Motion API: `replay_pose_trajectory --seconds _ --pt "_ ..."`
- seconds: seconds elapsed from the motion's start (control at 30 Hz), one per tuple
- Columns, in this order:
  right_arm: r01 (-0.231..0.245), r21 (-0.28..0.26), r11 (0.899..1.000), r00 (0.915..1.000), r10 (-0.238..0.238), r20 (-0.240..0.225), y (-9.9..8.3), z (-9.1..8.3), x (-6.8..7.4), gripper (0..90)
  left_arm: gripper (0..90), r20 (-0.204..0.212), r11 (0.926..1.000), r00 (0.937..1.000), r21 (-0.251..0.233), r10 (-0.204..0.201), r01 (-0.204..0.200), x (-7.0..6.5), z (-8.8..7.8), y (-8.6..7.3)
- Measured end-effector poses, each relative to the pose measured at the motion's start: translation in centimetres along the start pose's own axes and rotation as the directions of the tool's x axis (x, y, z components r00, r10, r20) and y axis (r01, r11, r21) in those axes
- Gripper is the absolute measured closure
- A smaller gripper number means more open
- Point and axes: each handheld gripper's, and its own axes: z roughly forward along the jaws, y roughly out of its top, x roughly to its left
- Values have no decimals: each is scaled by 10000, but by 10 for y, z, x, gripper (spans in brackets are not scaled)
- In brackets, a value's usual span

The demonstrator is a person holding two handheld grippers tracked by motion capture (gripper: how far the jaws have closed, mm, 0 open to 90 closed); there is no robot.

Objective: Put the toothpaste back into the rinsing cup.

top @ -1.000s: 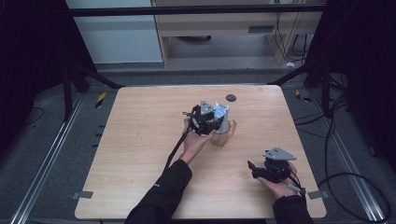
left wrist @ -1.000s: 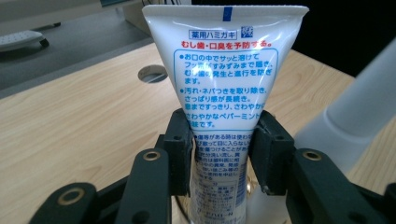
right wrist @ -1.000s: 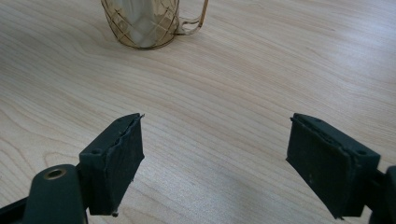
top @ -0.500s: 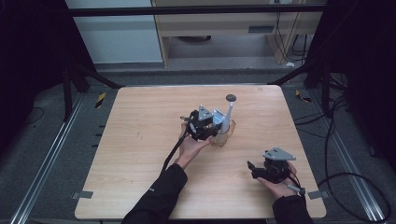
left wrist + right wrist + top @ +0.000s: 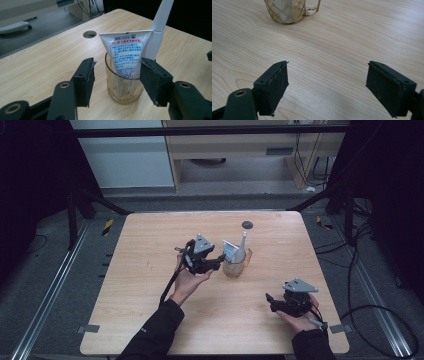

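A clear amber glass mug (image 5: 235, 268) stands upright at the table's middle. It holds a white toothpaste tube (image 5: 230, 251) and a white toothbrush (image 5: 243, 241) that leans to the right. My left gripper (image 5: 218, 263) is just left of the mug, open; its jaws have just been opening and nothing is pressed between the pads. In the left gripper view the mug (image 5: 123, 88), the tube (image 5: 127, 56) and the toothbrush (image 5: 159, 27) stand a little beyond the spread jaws. My right gripper (image 5: 270, 303) rests low at the front right, open and empty (image 5: 327, 80), with the mug (image 5: 287, 11) far ahead of it.
A round cable hole (image 5: 247, 224) lies in the wooden table (image 5: 150, 245) behind the mug. Black frame poles flank the table, and cables lie on the floor to the right. Bare wood stretches to the left and along the front.
My left gripper has drawn back to the left, away from the mug, and its jaws have spread. The tube and toothbrush stay in the mug. The right gripper has not moved.
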Motion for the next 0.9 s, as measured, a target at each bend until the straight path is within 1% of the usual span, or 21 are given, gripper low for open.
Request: replay_pose_trajectory --seconds 0.07,0.1,0.17,0.23,0.33,0.37,0.47,0.57,0.63,0.73,0.8,0.83,0.9 --pt "-53 42 10000 10000 53 -5 0 0 0 177 428 -77 10000 9999 -5 80 -80 3 -11 -3" --pt "-55 40 10000 10000 55 0 0 0 0 177 419 -87 10000 9999 -11 59 -59 3 -17 -5" --pt "-84 58 9999 10000 84 7 -1 -1 0 175 403 -154 9999 9998 20 148 -148 5 -27 -12" --pt "-96 81 9999 10000 96 20 -1 -1 0 173 390 -255 9995 9994 217 255 -250 7 -36 -22" --pt "-103 117 9999 9999 102 73 -1 0 -1 167 375 -328 9981 9992 586 214 -195 11 -47 -39" --pt "-182 140 9997 9998 181 62 -2 -1 -1 165 370 -354 9976 9992 680 158 -134 13 -50 -45" --pt "-183 164 9997 9998 181 128 -2 0 -3 161 339 -333 9946 9994 1026 -87 121 19 -58 -62" --pt "-283 203 9994 9995 280 164 -3 0 -3 156 321 -517 9907 9984 1327 -217 284 25 -65 -77" --pt "-311 214 9993 9994 307 185 -4 1 -4 153 316 -634 9888 9973 1427 -358 445 29 -71 -87" --pt "-354 273 9990 9991 347 226 -4 1 -4 149 308 -874 9838 9940 1607 -662 797 36 -79 -102" --pt "-341 288 9990 9991 334 258 -4 2 -4 145 295 -1111 9789 9906 1790 -800 991 42 -84 -110" --pt "-356 298 9989 9990 348 269 -4 1 -4 145 289 -1239 9780 9885 1781 -868 1082 44 -88 -115" --pt "-389 290 9988 9989 381 277 -4 1 -4 143 283 -1523 9749 9845 1905 -864 1150 49 -95 -123"
